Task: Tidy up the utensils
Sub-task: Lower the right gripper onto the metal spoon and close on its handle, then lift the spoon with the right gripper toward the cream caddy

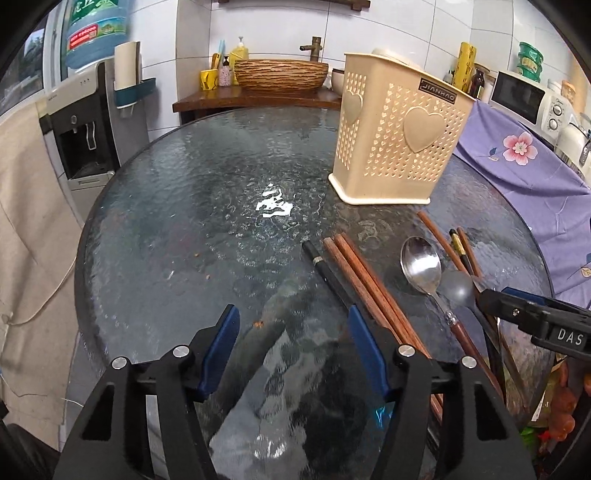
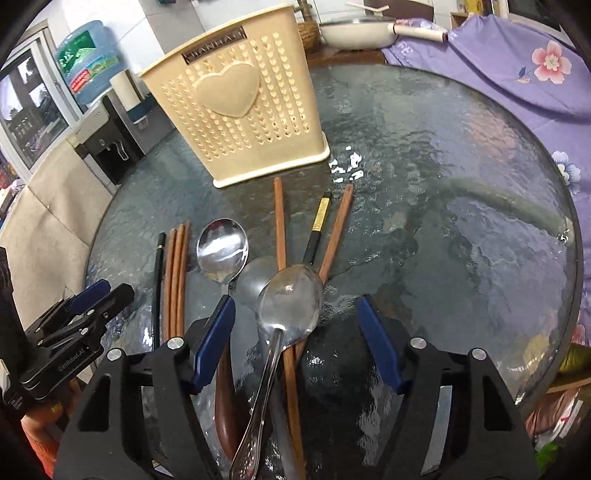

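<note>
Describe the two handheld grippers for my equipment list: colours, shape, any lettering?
Both match. The left gripper and right gripper have matte black angular frames with silver round pivot bolts and two flat blue finger pads. Seen from the side, the left one carries white GenRobot.AI lettering, the right one a white DAS label. No cables or sleeves show.

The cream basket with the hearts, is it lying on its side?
No, the cream basket stands upright on the glass table.

A round glass table stands before white tiled walls, beside a water dispenser.
</note>
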Demonstrator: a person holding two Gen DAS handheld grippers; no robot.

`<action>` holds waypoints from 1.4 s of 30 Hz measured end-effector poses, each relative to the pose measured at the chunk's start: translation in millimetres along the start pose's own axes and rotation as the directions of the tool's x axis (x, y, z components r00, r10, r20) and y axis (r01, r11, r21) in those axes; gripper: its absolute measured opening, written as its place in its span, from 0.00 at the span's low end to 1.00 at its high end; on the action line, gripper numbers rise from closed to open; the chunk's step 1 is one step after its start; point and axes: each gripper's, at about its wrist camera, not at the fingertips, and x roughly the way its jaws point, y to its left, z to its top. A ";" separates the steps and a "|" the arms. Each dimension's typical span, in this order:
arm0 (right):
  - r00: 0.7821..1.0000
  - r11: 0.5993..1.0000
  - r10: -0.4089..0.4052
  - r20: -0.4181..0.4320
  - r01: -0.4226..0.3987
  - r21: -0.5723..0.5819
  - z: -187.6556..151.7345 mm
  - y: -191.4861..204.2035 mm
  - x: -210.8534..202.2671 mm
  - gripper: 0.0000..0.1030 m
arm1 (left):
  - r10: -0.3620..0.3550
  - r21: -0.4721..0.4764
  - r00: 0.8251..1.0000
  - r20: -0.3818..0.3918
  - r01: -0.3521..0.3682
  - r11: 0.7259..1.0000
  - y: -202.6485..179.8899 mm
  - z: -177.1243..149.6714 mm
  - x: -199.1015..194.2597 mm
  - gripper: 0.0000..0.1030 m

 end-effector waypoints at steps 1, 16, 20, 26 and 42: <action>1.000 1.000 -0.007 0.001 0.007 -0.005 0.8 1.1 1.0 0.64 | 0.001 0.001 1.000 -0.003 -0.001 1.000 0.0 1.1 2.5 0.58; 1.000 0.999 -0.012 -0.023 0.011 -0.040 6.0 6.5 6.5 0.37 | -0.032 -0.025 0.998 -0.055 0.031 0.999 3.9 10.6 19.1 0.54; 1.000 0.998 -0.023 -0.011 0.023 -0.059 5.7 5.0 3.4 0.37 | -0.065 -0.036 0.996 -0.060 0.063 0.997 -0.1 14.7 18.9 0.53; 1.000 0.998 -0.015 0.002 0.015 -0.063 7.5 -2.6 -1.2 0.37 | -0.043 -0.014 0.997 -0.070 0.043 0.999 -10.6 16.2 25.7 0.50; 0.994 0.991 -0.020 0.111 0.034 -0.126 11.5 -3.1 -24.7 0.37 | 0.036 0.050 0.995 -0.093 -0.032 0.998 -20.2 25.1 36.8 0.24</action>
